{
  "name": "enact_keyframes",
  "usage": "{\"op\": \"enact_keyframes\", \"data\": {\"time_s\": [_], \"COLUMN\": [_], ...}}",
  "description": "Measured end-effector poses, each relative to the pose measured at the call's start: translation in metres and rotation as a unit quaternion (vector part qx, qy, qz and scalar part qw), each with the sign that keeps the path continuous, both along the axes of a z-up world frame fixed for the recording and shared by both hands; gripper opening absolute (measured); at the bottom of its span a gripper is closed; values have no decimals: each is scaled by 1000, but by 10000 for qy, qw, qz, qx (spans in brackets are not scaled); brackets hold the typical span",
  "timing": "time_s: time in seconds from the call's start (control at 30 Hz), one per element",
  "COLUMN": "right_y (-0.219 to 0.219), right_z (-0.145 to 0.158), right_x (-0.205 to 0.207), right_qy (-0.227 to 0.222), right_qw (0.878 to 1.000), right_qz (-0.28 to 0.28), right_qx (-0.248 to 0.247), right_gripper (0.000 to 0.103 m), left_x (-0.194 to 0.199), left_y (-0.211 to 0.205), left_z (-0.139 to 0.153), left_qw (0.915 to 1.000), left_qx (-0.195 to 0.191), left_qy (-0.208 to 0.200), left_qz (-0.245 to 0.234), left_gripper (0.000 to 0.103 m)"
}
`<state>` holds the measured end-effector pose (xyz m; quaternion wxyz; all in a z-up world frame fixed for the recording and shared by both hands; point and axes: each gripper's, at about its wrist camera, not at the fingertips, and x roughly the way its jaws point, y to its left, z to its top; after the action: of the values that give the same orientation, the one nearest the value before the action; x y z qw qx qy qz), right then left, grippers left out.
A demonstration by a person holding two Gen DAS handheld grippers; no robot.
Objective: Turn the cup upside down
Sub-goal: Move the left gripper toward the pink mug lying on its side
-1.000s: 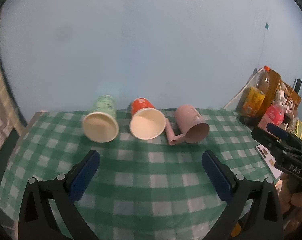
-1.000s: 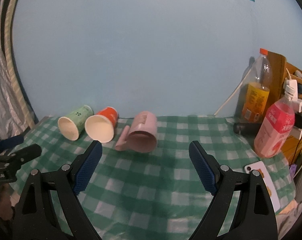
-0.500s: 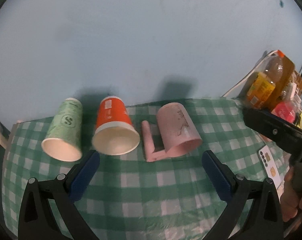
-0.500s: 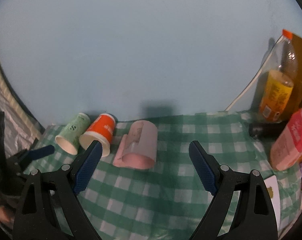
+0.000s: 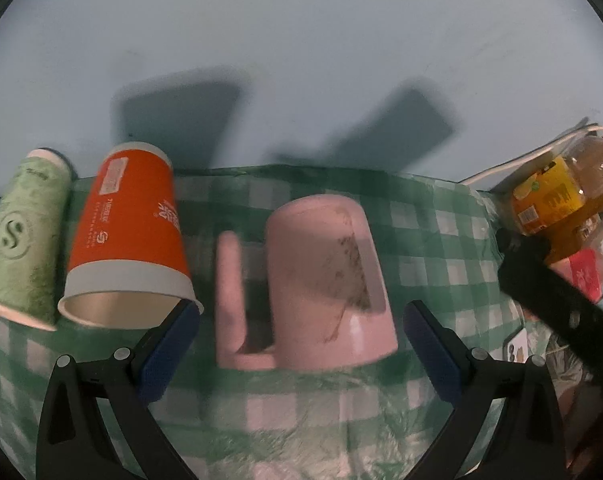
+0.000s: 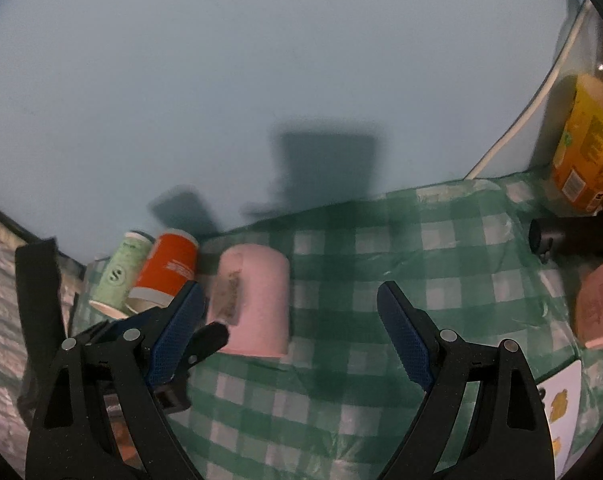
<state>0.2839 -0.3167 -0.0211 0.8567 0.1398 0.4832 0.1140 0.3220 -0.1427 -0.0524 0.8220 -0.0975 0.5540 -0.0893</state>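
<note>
Three cups lie on their sides on a green checked tablecloth point(image 5: 301, 408), mouths toward me. A pink mug point(image 5: 325, 268) with its handle on the left lies just ahead of my open left gripper point(image 5: 301, 352), between the lines of its fingers. An orange paper cup point(image 5: 129, 236) and a green paper cup point(image 5: 17, 240) lie to its left. In the right wrist view the pink mug point(image 6: 255, 300) lies left of centre, by the left finger of my open right gripper point(image 6: 289, 340). Both grippers are empty.
A pale blue wall stands right behind the cups. At the right are a bottle of orange drink point(image 5: 557, 192), a pink bottle point(image 6: 597, 308), a black cylinder point(image 6: 569, 236) and a white cable point(image 6: 517, 128). A card point(image 6: 561, 404) lies at the right table edge.
Both grippers have moved forward and down toward the cups, which now look much larger. The left gripper has centred on the pink mug. Both stay open.
</note>
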Motion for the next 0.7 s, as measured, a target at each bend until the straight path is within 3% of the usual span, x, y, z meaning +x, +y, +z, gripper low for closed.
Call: {"op": "enact_keyframes", "data": {"time_s": [0.4,0.57,0.7], "right_y": [-25,-34,-41], "right_z": [-13,-17,-12], "right_x": [8,6,5], "right_qy": [46,43,-37], "right_qw": [9995,9994,9993], "right_qz": [-300,-318,-351], "right_qx": [-53,93,126], "right_gripper": [87,87,87], "left_x": [24,10,-11], "left_y": [-22,-25,-19], "left_z": [-9,-7,7], "left_qw": [9997,9991,9993], "left_qx": [161,380,281], "left_qy": [132,95,-30], "left_qz": [116,168,228], "left_gripper": [102,102,102]}}
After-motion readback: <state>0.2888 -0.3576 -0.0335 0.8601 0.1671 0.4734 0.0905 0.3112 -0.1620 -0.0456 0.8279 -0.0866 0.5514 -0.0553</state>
